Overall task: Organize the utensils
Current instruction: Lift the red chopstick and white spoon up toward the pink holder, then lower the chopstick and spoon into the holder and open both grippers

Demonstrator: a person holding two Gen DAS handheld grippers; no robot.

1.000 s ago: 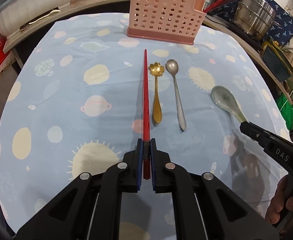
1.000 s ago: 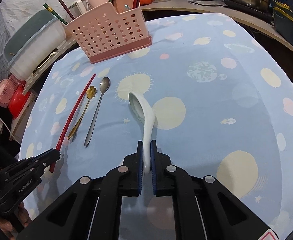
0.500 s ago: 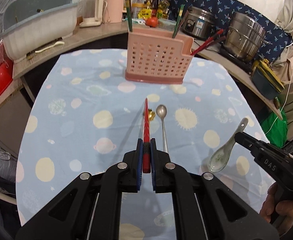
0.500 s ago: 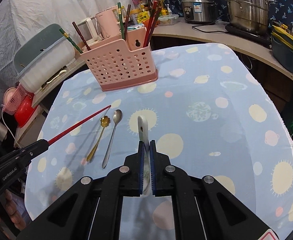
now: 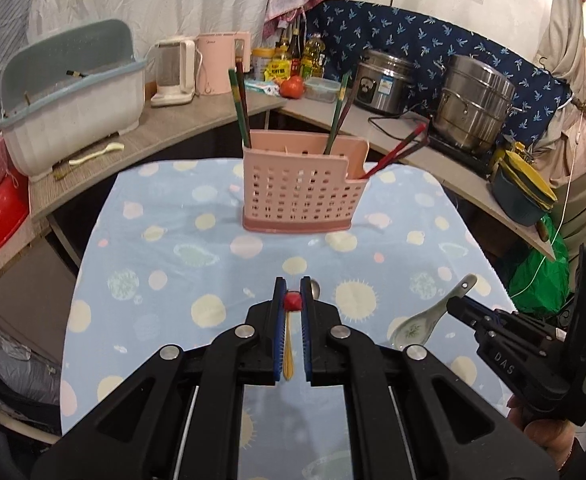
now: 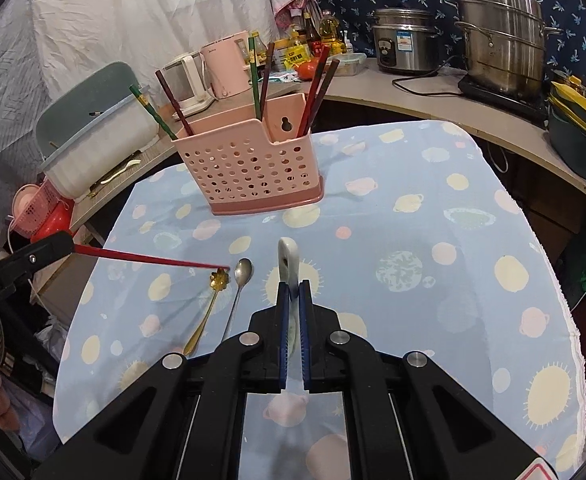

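Left gripper [image 5: 293,302] pinching chopstick [image 6: 149,259], right gripper [image 6: 293,292] pinching ladle spoon [image 5: 417,322] handle: both airborne, aimed twelve o'clock toward caddy [image 5: 299,192] for slotting.

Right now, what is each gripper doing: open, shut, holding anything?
Left gripper: shut on the red chopstick.
Right gripper: shut on the white ceramic spoon.

I see a pink plastic utensil caddy [image 6: 249,168] with a matt, perforated wall on the soft printed cotton tablecloth [image 6: 413,240]. The white soup spoon [image 5: 421,320] looks like glazed ceramic. The teaspoon [image 6: 239,288] is polished metal, and the steamer pot [image 6: 501,40] at upper right is shiny steel.
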